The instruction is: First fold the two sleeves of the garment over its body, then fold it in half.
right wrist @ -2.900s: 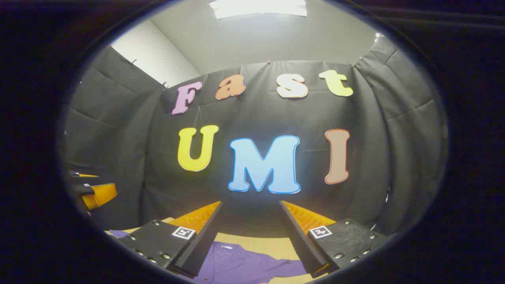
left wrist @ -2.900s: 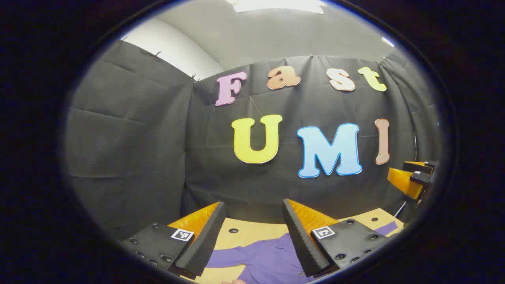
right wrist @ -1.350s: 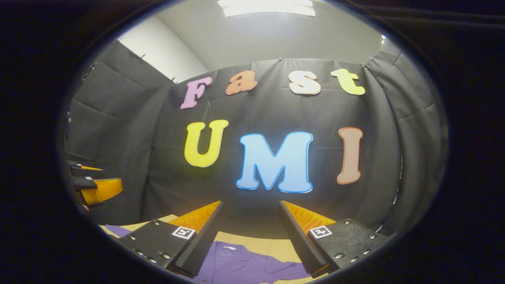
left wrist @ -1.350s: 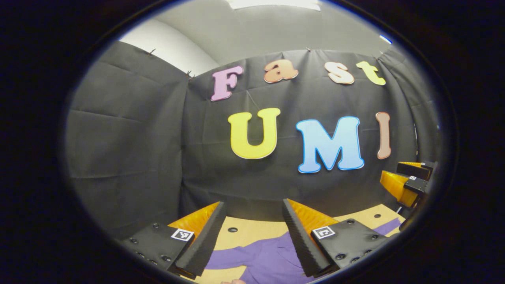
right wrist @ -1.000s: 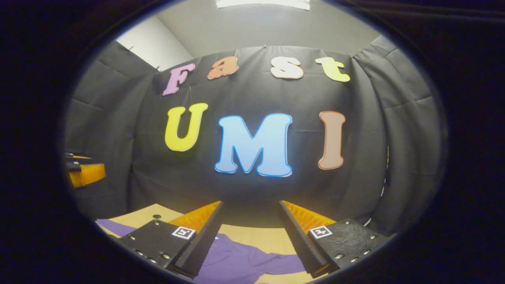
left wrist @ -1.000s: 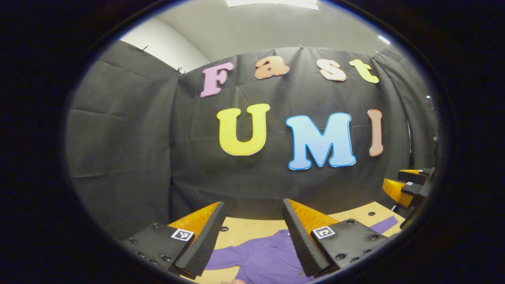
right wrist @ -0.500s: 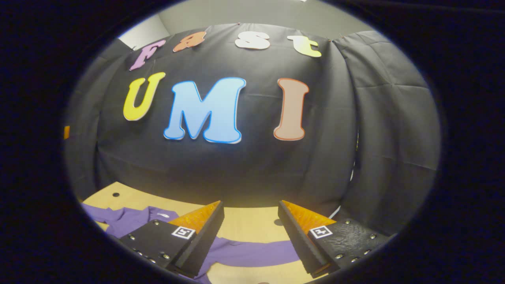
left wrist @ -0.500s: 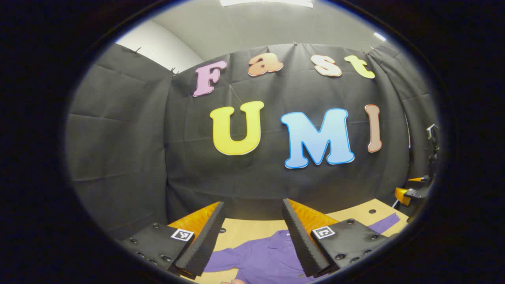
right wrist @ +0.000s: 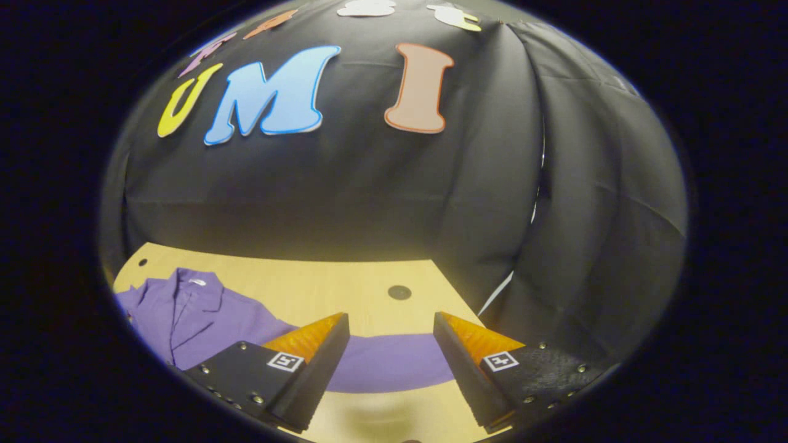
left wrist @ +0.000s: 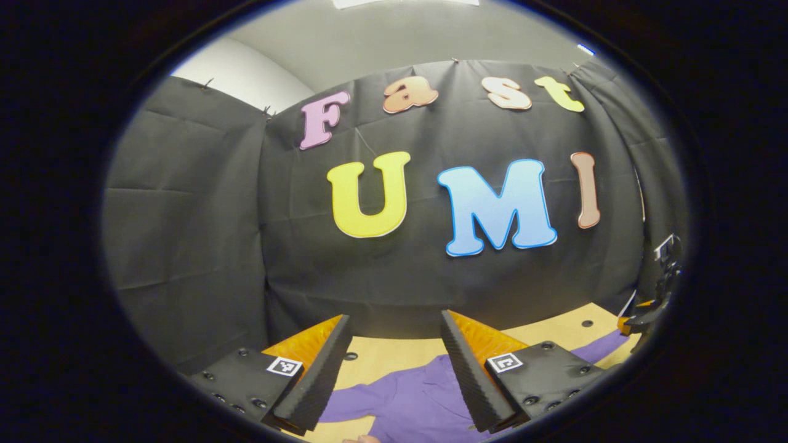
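A purple collared garment (left wrist: 415, 400) lies flat on the tan table (left wrist: 394, 357), with one sleeve (left wrist: 354, 397) spread to the left and the other sleeve (left wrist: 600, 347) reaching far right. My left gripper (left wrist: 394, 319) hangs open above the garment's upper body with nothing between its fingers. In the right gripper view the collar (right wrist: 184, 289) sits at the left and the long right sleeve (right wrist: 394, 363) runs across between the fingers. My right gripper (right wrist: 391, 317) is open and tipped down over that sleeve, apart from it. The right gripper (left wrist: 649, 311) also shows small at the left gripper view's far right edge.
The tan table (right wrist: 308, 277) has small round holes (right wrist: 399, 292), and its far right corner ends close behind the sleeve. Black cloth walls enclose the table at the back and on both sides. Bare tabletop lies beyond the sleeve and in front of it.
My right gripper has tipped down and swung right, from over the collar to over the right sleeve. The left gripper has barely shifted. Both stayed open.
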A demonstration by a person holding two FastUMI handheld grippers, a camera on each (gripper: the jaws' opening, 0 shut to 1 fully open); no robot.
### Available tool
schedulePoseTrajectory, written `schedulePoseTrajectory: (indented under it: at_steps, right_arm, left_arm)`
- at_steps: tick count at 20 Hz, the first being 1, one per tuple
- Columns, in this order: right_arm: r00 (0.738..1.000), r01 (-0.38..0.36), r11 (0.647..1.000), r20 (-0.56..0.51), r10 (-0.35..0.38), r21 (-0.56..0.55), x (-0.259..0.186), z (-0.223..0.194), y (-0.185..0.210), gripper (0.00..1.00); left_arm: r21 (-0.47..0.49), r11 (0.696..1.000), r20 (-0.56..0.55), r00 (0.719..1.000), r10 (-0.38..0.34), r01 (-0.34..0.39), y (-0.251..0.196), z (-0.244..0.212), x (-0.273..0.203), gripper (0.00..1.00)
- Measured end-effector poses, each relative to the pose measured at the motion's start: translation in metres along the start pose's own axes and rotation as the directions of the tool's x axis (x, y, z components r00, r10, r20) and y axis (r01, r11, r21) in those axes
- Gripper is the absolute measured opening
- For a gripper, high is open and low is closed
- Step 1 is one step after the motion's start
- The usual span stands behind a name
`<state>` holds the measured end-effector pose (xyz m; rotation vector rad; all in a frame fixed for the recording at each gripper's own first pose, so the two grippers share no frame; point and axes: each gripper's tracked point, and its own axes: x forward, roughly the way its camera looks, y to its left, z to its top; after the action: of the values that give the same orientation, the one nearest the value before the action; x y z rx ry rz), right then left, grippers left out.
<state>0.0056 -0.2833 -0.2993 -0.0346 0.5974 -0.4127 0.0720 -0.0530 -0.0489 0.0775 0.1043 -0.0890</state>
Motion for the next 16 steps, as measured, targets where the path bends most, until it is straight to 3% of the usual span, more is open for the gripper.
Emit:
schedulePoseTrajectory:
  at_steps: [8, 16]
  right_arm:
    - [0.983, 0.061, 0.998, -0.176, -0.058, 0.014, 0.057, -0.068, -0.043, 0.9]
    - [0.94, 0.099, 0.992, -0.334, -0.069, 0.075, 0.085, -0.121, -0.063, 0.91]
  left_arm:
    - [0.014, 0.998, -0.044, 0.997, 0.069, -0.069, 0.006, -0.009, 0.002, 0.94]
    - [0.0, 0.995, -0.078, 0.992, 0.1, -0.1, 0.003, -0.019, 0.0, 0.94]
